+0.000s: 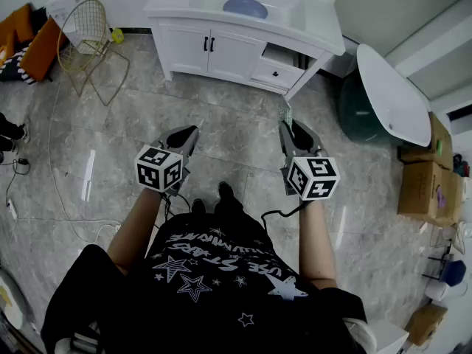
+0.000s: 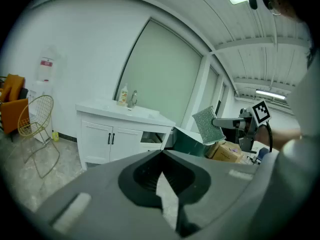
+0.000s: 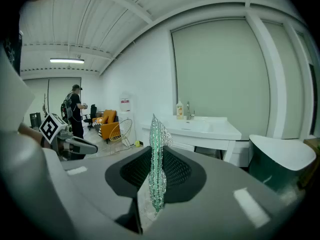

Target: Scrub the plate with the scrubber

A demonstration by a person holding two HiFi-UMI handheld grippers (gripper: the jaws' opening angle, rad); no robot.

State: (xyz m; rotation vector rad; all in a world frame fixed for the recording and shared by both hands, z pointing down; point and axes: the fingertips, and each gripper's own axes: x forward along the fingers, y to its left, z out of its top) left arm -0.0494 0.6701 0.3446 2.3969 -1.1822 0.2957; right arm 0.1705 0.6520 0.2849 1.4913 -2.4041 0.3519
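Right hand-held gripper (image 1: 287,130) clenched on green mesh scrubber (image 3: 157,159). Left hand-held gripper (image 1: 186,134) closed, empty. Blue plate (image 1: 245,7) lies in vanity sink (image 1: 291,9), well ahead. Best to approach, steady plate with left, press scrubber flat.

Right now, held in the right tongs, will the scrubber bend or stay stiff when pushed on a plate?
Probably bends: the scrubber is a thin mesh sheet, edge wavy. Likely light; the right tongs pinch it upright by one end.
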